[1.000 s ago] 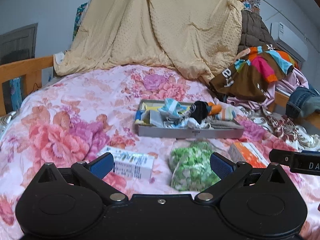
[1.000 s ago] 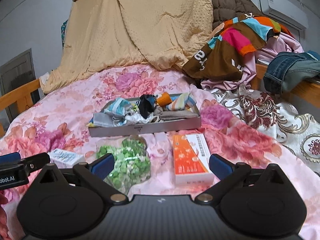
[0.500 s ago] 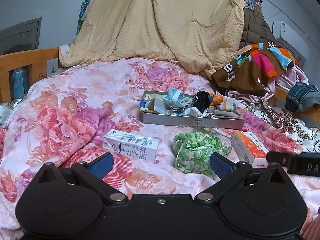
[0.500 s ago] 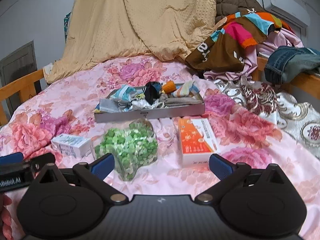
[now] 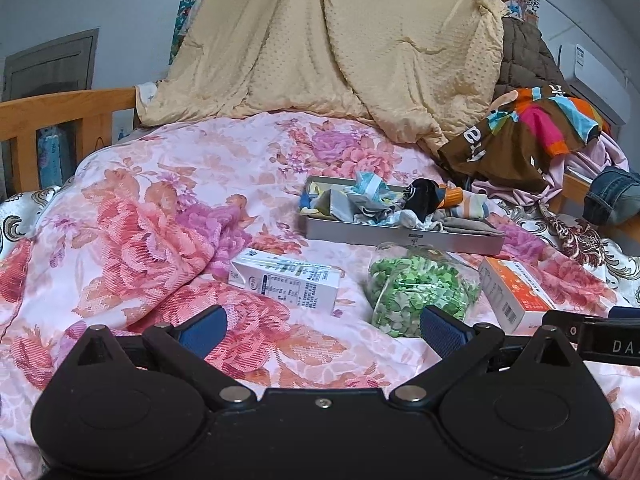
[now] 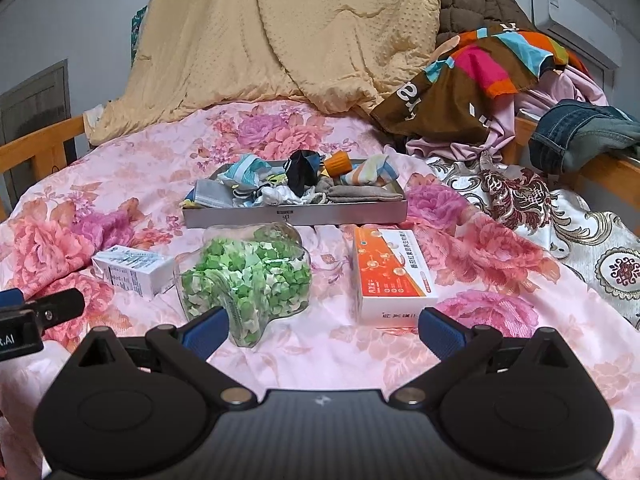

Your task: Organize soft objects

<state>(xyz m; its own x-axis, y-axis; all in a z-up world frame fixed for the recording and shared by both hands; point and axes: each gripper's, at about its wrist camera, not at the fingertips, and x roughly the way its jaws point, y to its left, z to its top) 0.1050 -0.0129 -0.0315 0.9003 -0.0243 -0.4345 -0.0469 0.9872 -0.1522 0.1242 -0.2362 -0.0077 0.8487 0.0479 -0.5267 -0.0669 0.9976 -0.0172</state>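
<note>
A: Fig., change vs. 1 s ago? Both views sit further back & higher: the tray of socks (image 5: 400, 216) lies smaller, mid-frame, w/ more bedspread (image 5: 152, 216) in the lower left.

B: Claws? Left claw (image 5: 322, 326) spread, empty; right claw (image 6: 322, 326) likewise, low centre of frame.

A: Task's things? Socks heaped loose in tray (image 6: 294, 214), centre of frame. In front: white carton (image 5: 286, 280), jar of green stars (image 6: 246, 276), orange box (image 6: 390, 276).

B: Meaning? Retreat w/ nothing pinched; fits a pause either before sorting or after. Can't settle which.
</note>
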